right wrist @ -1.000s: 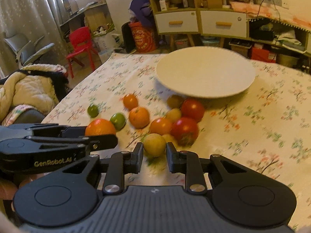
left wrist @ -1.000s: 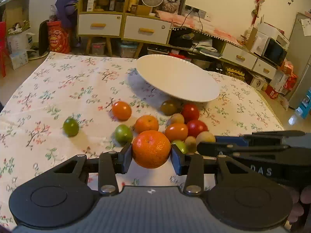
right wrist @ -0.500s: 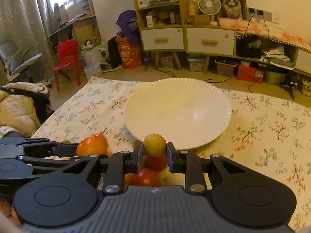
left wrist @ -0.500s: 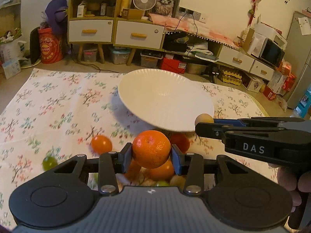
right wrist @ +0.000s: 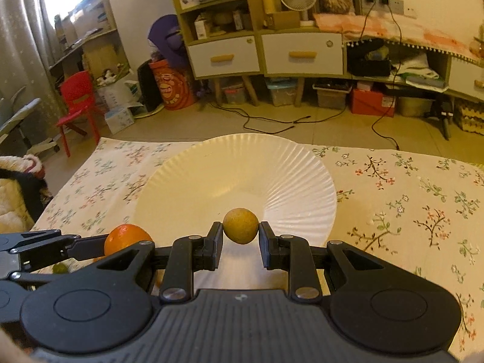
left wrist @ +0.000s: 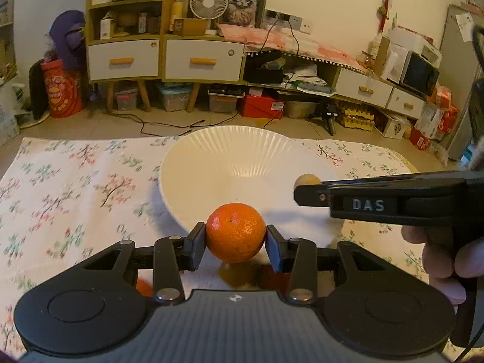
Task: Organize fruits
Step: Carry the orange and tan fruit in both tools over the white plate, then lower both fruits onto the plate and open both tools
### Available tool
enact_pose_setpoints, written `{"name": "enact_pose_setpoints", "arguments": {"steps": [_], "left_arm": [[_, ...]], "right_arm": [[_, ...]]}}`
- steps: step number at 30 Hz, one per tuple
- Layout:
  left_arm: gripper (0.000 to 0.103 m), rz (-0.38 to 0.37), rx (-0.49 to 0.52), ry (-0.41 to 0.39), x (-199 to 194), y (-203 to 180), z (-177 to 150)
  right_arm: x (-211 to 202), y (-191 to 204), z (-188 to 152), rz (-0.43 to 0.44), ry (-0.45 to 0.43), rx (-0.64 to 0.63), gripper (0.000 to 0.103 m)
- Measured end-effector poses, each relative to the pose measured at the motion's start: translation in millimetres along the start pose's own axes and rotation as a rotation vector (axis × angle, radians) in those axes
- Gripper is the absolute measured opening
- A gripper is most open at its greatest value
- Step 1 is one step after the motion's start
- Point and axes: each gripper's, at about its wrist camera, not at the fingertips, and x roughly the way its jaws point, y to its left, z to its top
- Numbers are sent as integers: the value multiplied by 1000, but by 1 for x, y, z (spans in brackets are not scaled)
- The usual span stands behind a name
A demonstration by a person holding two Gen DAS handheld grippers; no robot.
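A big white ribbed plate (left wrist: 242,163) (right wrist: 211,181) stands on the floral tablecloth. My left gripper (left wrist: 236,242) is shut on an orange (left wrist: 235,233), held over the plate's near rim. In the right wrist view my right gripper (right wrist: 241,240) is shut on a small tan-yellow round fruit (right wrist: 240,225) above the plate's near side. The right gripper also enters the left wrist view from the right, with the tan fruit (left wrist: 307,179) at its tip. The orange (right wrist: 127,239) shows at the lower left of the right wrist view.
A few other fruits peek out below the grippers: an orange-red one (left wrist: 143,287) and a green one (right wrist: 59,268). The floral tablecloth (left wrist: 75,187) spreads left and right of the plate. A person's fingers (left wrist: 444,260) hold the right gripper's handle. Cabinets, boxes and a red chair (right wrist: 77,103) stand beyond the table.
Both grippers have carried their fruits away from the pile and forward over the plate. The pile has dropped out of sight beneath them and the plate looms nearer.
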Motion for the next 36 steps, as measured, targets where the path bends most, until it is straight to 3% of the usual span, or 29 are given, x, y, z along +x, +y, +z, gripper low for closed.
{"name": "enact_pose_setpoints", "arguments": {"steps": [10, 28, 33, 36], "left_arm": [[35, 10, 90, 34, 27, -13, 5], [37, 20, 104, 58, 41, -13, 14], [46, 24, 104, 54, 36, -11, 16], [55, 26, 98, 42, 29, -8, 16]], "right_arm": [[22, -10, 3, -24, 31, 25, 23], [28, -11, 6, -30, 54, -1, 24], [23, -9, 6, -40, 43, -18, 29], [17, -9, 6, -40, 33, -19, 42]]}}
